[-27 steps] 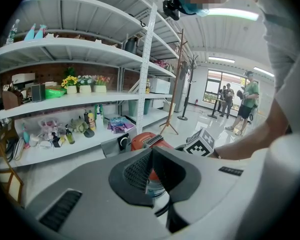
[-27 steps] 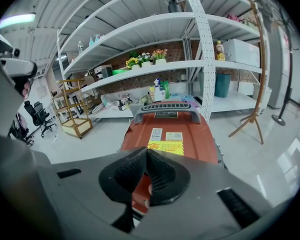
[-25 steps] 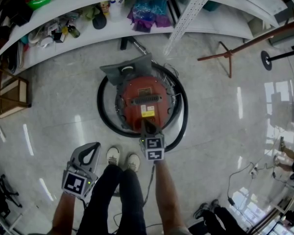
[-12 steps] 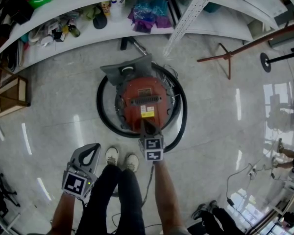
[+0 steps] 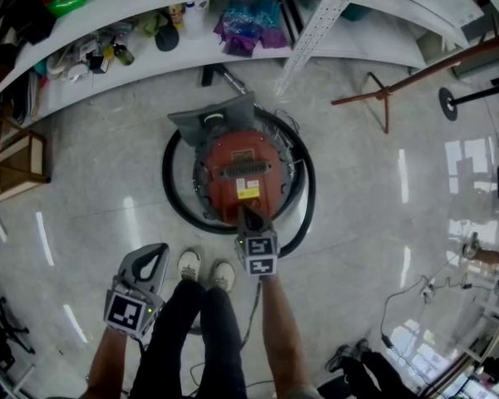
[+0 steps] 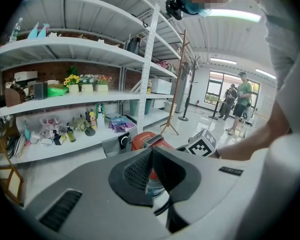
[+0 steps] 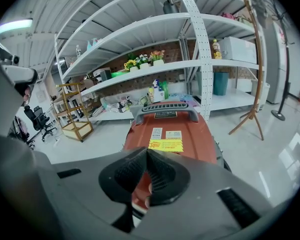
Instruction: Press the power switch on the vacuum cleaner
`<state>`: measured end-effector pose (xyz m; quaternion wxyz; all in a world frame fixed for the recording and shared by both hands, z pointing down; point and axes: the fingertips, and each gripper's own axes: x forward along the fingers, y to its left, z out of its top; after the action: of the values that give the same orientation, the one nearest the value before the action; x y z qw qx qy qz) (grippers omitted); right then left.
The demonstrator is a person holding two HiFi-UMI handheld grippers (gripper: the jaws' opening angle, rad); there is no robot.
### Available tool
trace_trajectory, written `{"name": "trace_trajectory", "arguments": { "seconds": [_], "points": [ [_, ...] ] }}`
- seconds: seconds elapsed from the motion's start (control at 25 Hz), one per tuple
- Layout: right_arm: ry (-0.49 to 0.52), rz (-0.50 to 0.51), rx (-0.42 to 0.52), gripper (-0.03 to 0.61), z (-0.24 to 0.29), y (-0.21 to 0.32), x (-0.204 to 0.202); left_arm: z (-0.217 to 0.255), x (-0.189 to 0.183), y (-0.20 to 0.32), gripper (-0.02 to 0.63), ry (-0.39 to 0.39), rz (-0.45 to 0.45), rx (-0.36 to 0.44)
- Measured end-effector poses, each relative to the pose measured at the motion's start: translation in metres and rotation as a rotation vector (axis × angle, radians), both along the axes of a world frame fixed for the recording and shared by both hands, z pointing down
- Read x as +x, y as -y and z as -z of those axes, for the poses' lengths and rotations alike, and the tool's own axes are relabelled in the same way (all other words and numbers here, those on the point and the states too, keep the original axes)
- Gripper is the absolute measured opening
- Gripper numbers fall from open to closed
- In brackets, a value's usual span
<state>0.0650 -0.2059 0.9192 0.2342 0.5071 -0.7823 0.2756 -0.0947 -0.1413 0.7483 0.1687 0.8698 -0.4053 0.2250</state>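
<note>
On the pale floor in front of the shelf (image 5: 133,66) sits the red vacuum cleaner (image 5: 245,169), its black hose (image 5: 173,199) coiled in a ring around the body so that nothing trails across the person's path. The person stands just behind it, shoes (image 5: 205,268) close to the hose, which puts the near end of the machine within an arm's reach.

The right gripper (image 5: 248,216) reaches forward and down over that near end. Its own view shows the jaws brought together at the tips with nothing held between them (image 7: 146,153). That makes sense for this job: closed jaws form one blunt point to push with, where open jaws would straddle a button. The red top with its yellow sticker (image 7: 166,145) and grey handle (image 7: 166,109) fills the view beyond the tips, so the tool points along the body from its rear. The switch itself cannot be made out; I judge it lies under or just behind the tips, and no view settles whether they touch the casing.

The left gripper (image 5: 152,256) hangs low beside the person's left leg, well apart from the machine. Its jaws (image 6: 151,153) are likewise closed and empty. It has no part in a one-point press, so it is kept out of the way.
</note>
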Motion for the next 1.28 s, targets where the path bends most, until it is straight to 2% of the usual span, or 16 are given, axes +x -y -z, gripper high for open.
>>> {"name": "trace_trajectory", "arguments": {
  "seconds": [0.52,1.28],
  "points": [
    [0.026,-0.025,0.005,0.008,0.021,-0.014,0.002,0.013,0.005,-0.002,0.008,-0.007,-0.006,0.014],
    [0.033,-0.044,0.032,0.008,0.101,-0.046,0.005,0.082,0.021,-0.007,0.008,-0.036,-0.043,0.071]
  ]
}}
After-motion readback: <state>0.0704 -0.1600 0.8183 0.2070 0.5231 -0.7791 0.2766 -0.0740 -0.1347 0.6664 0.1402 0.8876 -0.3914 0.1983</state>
